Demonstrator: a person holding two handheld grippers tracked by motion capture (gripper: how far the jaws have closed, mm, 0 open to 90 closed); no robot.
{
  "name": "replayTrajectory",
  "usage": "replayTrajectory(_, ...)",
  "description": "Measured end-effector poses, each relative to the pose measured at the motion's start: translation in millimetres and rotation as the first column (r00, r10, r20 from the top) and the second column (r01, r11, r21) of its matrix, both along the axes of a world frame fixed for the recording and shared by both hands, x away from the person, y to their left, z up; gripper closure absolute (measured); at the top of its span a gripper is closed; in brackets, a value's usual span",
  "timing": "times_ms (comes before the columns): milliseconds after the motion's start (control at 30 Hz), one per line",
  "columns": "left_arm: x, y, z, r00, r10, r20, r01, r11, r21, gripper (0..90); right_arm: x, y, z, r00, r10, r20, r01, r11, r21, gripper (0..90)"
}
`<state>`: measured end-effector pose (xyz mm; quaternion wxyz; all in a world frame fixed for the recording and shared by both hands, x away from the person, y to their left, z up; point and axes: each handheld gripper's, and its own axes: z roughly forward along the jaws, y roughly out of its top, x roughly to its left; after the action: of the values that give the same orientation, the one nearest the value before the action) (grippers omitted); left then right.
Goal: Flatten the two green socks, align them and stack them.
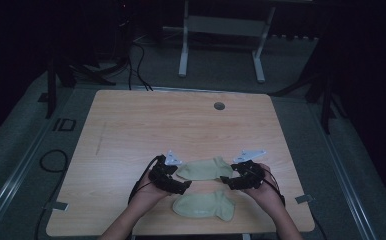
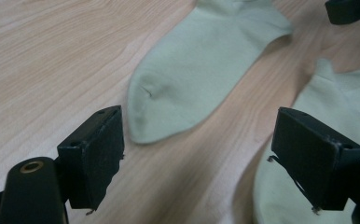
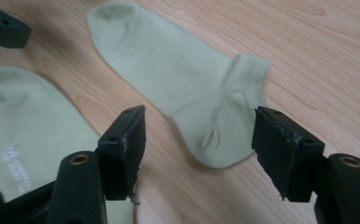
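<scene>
Two pale green ankle socks lie flat on the wooden counter (image 1: 131, 125) — well apart from its far edge. The far sock (image 1: 201, 169) is stretched left to right; the near sock (image 1: 204, 206) lies just beside it, not touching.

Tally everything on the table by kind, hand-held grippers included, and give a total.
Pale green ankle socks: 2 (far sock, near sock)
Black two-jaw grippers: 2 (left gripper, right gripper)
Total: 4
</scene>
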<state>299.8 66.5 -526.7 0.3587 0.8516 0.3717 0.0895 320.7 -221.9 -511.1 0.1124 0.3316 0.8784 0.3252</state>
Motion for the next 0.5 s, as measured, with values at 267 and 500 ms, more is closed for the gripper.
replayTrajectory(267, -15.3, 8.7, 2.8, 0.9998, -0.012, 0.016, 0.013, 0.9999, -0.005, 17.4, -16.1, -10.3, 7.5, 0.9997, -0.007, 0.025, 0.006, 1.000, 0.014, 38.3)
replayTrajectory(500, -28.6, 14.5, 1.9, 0.9997, -0.022, -0.007, 0.021, 0.9997, -0.015, 17.7, -30.3, -18.3, 7.8, 1.0000, -0.001, 0.009, 0.001, 1.000, 0.011, 38.7)
